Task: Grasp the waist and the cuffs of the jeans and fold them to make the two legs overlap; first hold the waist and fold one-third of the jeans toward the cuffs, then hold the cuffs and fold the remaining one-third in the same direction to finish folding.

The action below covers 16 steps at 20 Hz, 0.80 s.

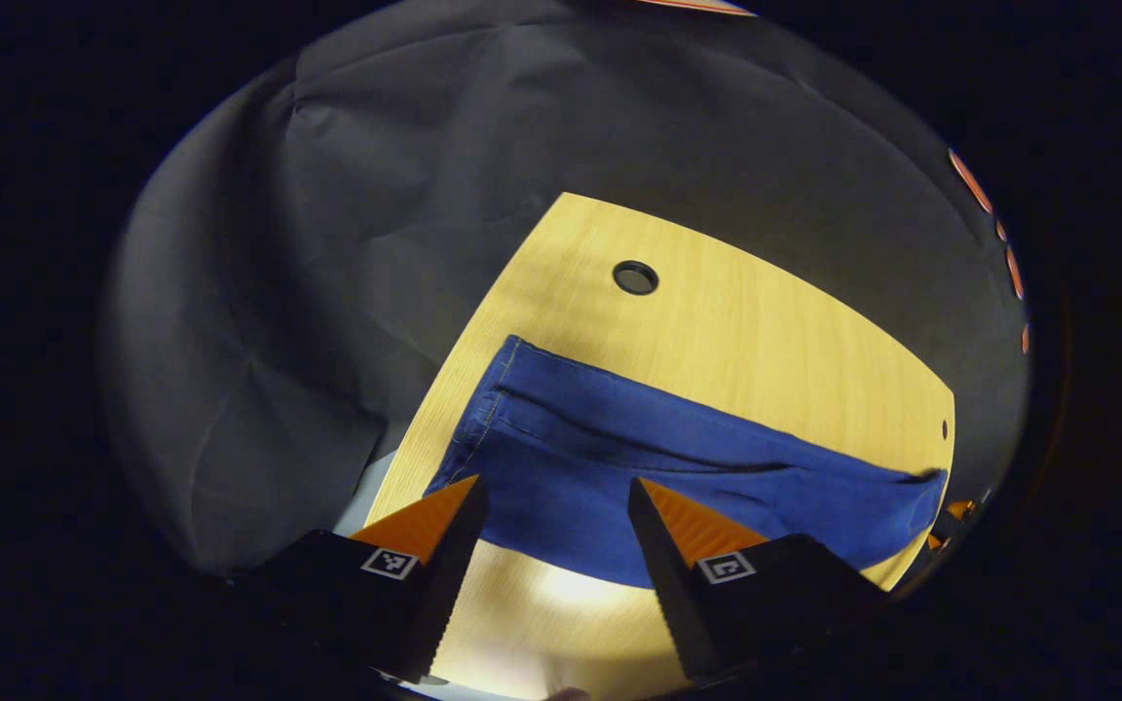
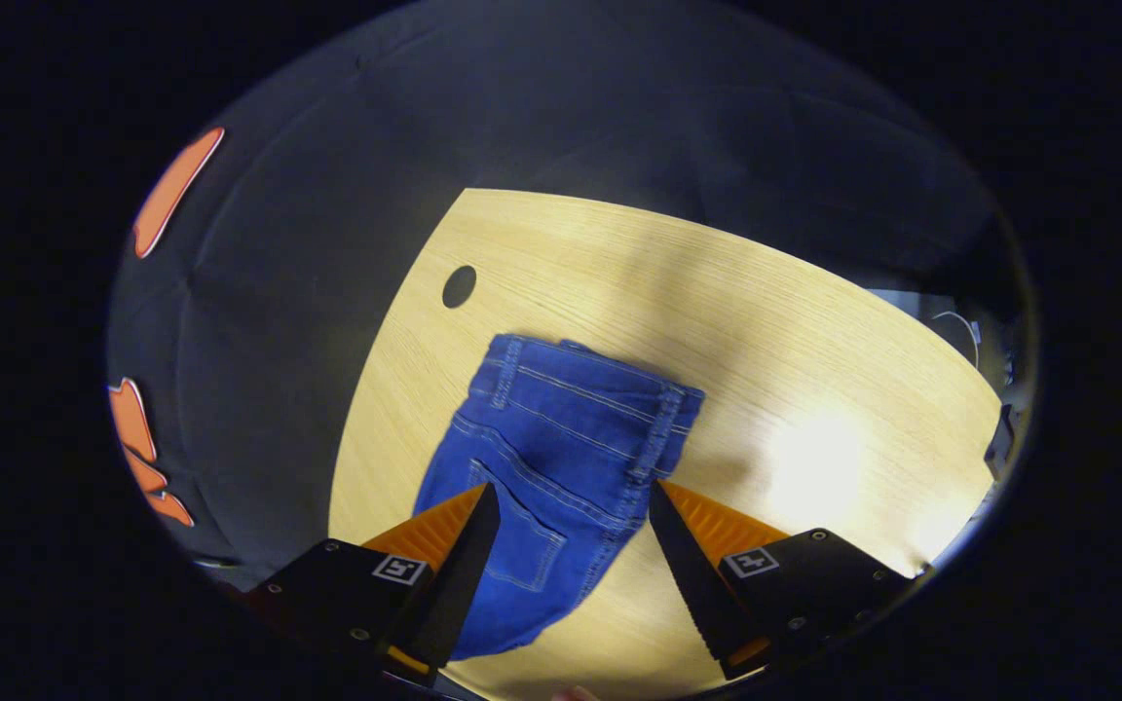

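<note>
Blue jeans [image 2: 561, 458] with pale stitching, light wood-grain table [image 2: 814, 321], dark cloth wall [image 1: 259, 292]

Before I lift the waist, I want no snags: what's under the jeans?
Bare wooden table shows all around the jeans, which lie flat on it. Whatever sits beneath the denim is covered. Both tongs hover open above.

We hold the left gripper [image 1: 553, 497] above the desk [image 1: 736, 341], its fingers [image 1: 444, 526] spread apart with nothing between them. Just beyond the fingertips the jeans [image 1: 619, 467] lie flat, one hemmed end past the left finger. A round hole [image 1: 635, 277] sits farther ahead.
</note>
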Motion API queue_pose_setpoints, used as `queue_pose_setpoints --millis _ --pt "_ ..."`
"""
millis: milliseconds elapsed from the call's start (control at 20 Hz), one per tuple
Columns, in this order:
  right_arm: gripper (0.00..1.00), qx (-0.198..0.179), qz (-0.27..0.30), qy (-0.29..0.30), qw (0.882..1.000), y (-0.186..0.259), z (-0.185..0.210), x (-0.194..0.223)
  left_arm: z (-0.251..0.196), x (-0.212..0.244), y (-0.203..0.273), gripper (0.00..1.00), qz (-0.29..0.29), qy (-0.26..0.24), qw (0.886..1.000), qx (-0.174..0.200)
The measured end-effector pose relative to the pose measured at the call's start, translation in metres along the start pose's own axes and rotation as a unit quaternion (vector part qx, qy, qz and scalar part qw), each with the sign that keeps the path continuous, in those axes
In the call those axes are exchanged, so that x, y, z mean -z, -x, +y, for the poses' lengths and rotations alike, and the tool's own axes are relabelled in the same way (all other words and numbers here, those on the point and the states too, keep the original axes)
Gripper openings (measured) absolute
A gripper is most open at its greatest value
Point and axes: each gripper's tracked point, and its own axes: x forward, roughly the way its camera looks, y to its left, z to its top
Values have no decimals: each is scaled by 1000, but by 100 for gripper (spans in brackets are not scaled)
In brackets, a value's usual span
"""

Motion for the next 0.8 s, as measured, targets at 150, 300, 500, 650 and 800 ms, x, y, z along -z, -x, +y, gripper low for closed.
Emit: queue_pose_setpoints --millis 150,300,500,650,800 --pt "96 12 -2 7 1000 3 -16 3 4 1 12 100 -9 -68 997 -35" --pt "97 9 0 7 1000 -3 -22 2 -1 10 10 100 -9 -166 984 -63" --pt "98 -7 11 2 1000 -16 -13 4 13 12 -1 100 -21 -369 913 -171" --pt "98 -7 12 3 1000 -25 -11 3 -1 38 -12 99 -26 -330 934 -134" --pt "97 -8 15 2 1000 -36 -9 3 -9 45 -10 100 -47 -298 945 -128"
